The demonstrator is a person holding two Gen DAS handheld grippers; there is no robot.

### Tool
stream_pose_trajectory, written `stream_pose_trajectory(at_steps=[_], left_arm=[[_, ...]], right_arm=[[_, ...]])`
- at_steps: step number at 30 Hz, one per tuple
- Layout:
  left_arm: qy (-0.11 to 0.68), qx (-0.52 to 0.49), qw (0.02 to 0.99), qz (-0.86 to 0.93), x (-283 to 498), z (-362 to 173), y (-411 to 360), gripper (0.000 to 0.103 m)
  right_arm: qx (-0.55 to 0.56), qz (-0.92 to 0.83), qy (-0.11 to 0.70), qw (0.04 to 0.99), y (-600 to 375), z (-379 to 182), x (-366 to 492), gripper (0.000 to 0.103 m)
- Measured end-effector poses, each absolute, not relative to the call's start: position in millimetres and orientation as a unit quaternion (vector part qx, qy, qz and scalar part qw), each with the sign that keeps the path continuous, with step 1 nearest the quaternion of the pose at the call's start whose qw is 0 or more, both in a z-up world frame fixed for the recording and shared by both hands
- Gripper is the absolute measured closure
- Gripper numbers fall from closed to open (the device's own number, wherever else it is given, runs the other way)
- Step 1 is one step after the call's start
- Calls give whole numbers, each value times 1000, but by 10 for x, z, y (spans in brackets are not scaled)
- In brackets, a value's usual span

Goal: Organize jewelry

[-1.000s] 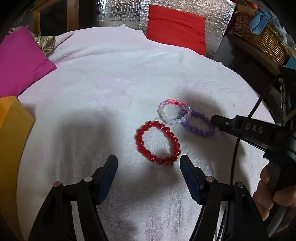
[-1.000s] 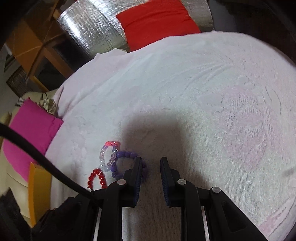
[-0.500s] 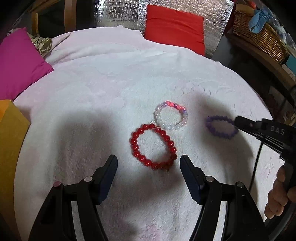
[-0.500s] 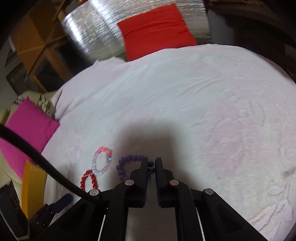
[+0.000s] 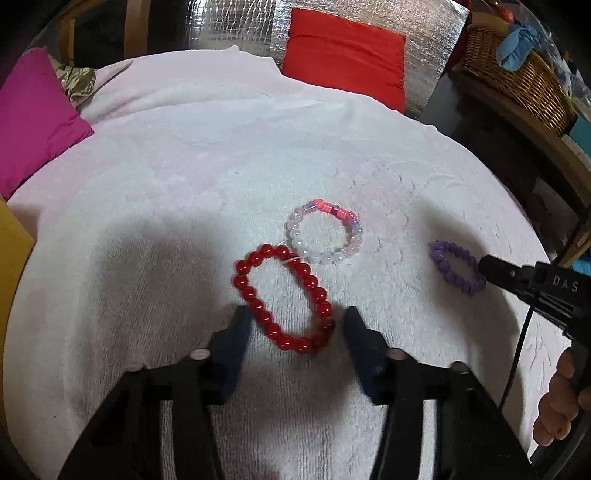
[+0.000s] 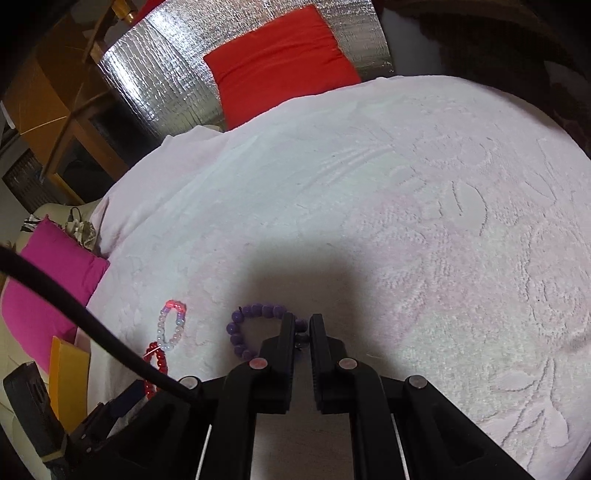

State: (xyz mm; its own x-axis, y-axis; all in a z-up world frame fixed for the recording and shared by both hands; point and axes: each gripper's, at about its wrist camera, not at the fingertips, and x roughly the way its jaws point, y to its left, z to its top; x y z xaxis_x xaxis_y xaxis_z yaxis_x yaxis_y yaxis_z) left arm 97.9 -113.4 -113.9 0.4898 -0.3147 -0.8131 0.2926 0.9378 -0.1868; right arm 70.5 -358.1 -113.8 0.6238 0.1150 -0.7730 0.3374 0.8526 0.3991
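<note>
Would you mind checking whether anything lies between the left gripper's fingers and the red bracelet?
Nothing visible does. The red bracelet lies flat on the pale towel, its near end already between the left gripper's fingers, whose jaws have just been closing. The white bracelet touches only its far end.

A red cushion (image 5: 345,55) leaned on silver foil (image 5: 236,26) beyond the towel's (image 5: 221,166) far edge. A magenta cushion (image 5: 33,114) lay at its left edge, a wicker basket (image 5: 517,81) stood off its right.
</note>
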Motion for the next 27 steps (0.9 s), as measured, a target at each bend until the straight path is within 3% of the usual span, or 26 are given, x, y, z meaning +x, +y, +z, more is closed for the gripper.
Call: stream_pose_trajectory(at_steps=[5,16,27], left_arm=[[471,-12,865,-173,966,-1127,-1097,75],[464,4,870,-167,902,-1012,-968,92],[459,-9,871,-174,892,-863,-789,93]], right_arm=[[271,-62,432,858,-3571,-1150,714,94],[248,-54,449,857,-3315,-1191,789,91],[230,-46,425,874,-3113,-1064,769,93]])
